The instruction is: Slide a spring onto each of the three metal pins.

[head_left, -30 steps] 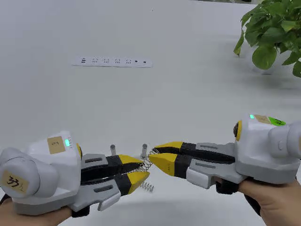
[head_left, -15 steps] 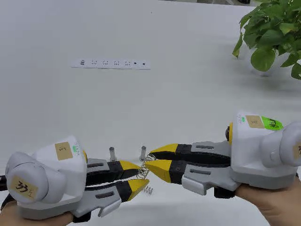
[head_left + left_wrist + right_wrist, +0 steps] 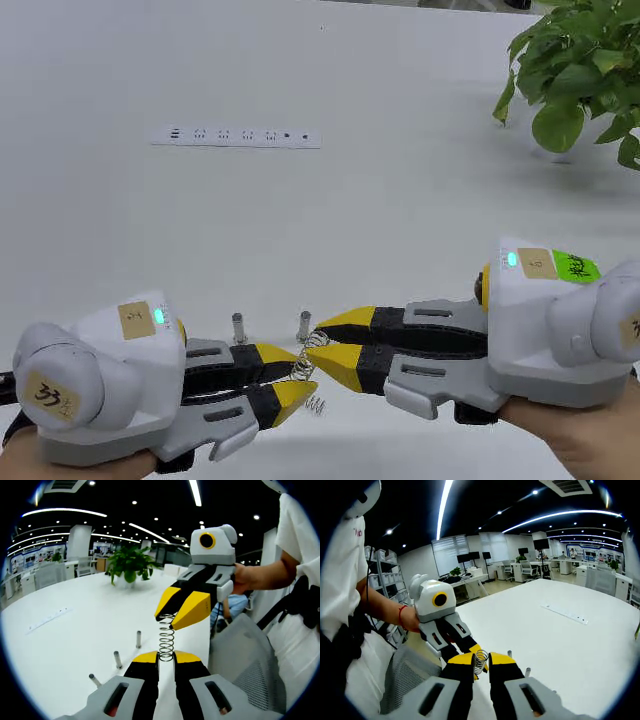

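Tabletop (image 3: 400,220): white and wide; everything else in the head view is carried on it.
Plant (image 3: 575,70): green leaves are seen at 1 to 2 o'clock in the head view, well apart from the work.
Right tongs (image 3: 315,338): held in a hand at 4 o'clock in the head view and pointed toward 9 o'clock. The yellow tips are pressed onto one end of the held spring.
Left tongs (image 3: 300,370): held at 7 o'clock in the head view and pointed toward 3 o'clock. The yellow tips are pinched on the spring's other end and nearly meet the right tongs.
Power strip (image 3: 237,136): white, laid flat at 11 o'clock in the head view, well apart from the tongs.
Metal pins (image 3: 116,659): three are seen upright in a row in the left gripper view, at 8 to 9 o'clock from the left tongs' tips, with bare shafts.
Held spring (image 3: 166,640): gripped at both ends and spanned between the two pairs of tongs. In the left gripper view it lies at 3 o'clock from the nearest pin, apart from it.
Loose spring (image 3: 316,404): laid on the tabletop at 6 o'clock from the meeting tips in the head view, just beside the left tongs' lower tip.
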The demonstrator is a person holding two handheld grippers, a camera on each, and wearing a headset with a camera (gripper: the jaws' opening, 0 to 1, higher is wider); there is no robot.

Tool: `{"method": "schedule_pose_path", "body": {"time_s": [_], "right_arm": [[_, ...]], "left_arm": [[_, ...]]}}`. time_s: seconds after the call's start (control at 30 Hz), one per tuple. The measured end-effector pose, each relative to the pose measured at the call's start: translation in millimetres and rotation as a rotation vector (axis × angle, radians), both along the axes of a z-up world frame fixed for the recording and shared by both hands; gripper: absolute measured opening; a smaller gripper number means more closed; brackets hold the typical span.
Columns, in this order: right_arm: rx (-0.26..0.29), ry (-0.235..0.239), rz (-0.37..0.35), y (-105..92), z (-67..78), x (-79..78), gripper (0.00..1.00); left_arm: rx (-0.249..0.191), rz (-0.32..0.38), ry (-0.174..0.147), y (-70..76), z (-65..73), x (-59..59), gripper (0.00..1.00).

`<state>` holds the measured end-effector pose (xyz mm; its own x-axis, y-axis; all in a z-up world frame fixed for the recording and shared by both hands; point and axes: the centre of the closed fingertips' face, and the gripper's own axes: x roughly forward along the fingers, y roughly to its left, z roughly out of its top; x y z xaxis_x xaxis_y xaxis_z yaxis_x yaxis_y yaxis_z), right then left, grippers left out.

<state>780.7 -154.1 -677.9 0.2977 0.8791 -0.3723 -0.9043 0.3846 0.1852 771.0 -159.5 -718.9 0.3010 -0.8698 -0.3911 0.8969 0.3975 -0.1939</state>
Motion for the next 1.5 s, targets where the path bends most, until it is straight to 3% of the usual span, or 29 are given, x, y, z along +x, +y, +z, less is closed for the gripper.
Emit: {"method": "schedule_pose_path", "body": {"time_s": [0.33,0.57,0.83,1.13,1.23,1.5], "right_arm": [[-0.022,-0.001,0.021,0.8,-2.9,-2.4,0.13],[-0.063,-0.007,0.067,-0.1,-3.0,-3.7,0.21],[-0.22,-0.052,0.274,0.9,-0.4,-3.9,0.28],[-0.411,-0.094,0.559,11.2,-7.7,-13.5,0.27],[-0.467,-0.116,0.618,11.7,-10.7,-13.5,0.26],[-0.554,-0.133,0.731,14.7,-18.0,-15.9,0.2]], "left_arm": [[-0.001,0.001,0.003,1.6,-1.6,-0.7,0.1],[0.006,-0.009,-0.004,1.6,-2.9,-1.5,0.1],[0.011,-0.023,-0.02,0.7,-4.1,-1.7,0.1],[0.015,-0.032,-0.038,1.2,-4.7,-1.4,0.1],[0.014,-0.033,-0.043,1.3,-4.1,-1.6,0.1],[0.012,-0.038,-0.053,2.6,-4.7,-2.0,0.1]]}}
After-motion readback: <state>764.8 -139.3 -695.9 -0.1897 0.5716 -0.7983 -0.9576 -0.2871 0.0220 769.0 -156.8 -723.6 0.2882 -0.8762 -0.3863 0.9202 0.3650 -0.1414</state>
